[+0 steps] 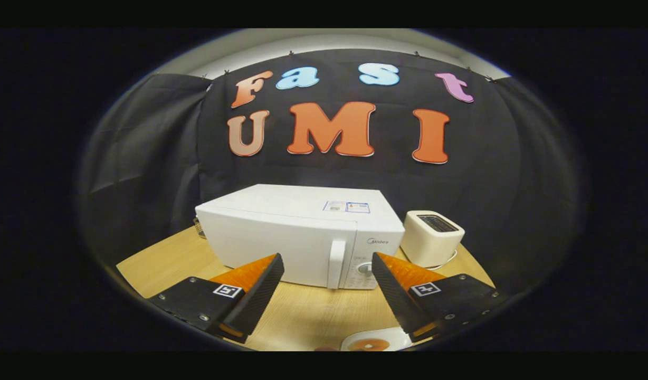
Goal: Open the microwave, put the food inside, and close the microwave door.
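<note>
While the gripper [327,269] hangs wide open and empty, the shut microwave [297,235] sits at twelve o'clock beyond its fingers, food plate [374,340] at six.

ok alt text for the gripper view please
A closed white microwave sits on a wooden table, beyond the open, empty hand-held gripper. A white toaster stands beside it; a plate of food lies below the fingers.

Wooden table [160,264] before black cloth wall [144,158], perhaps pale ceiling above.
</note>
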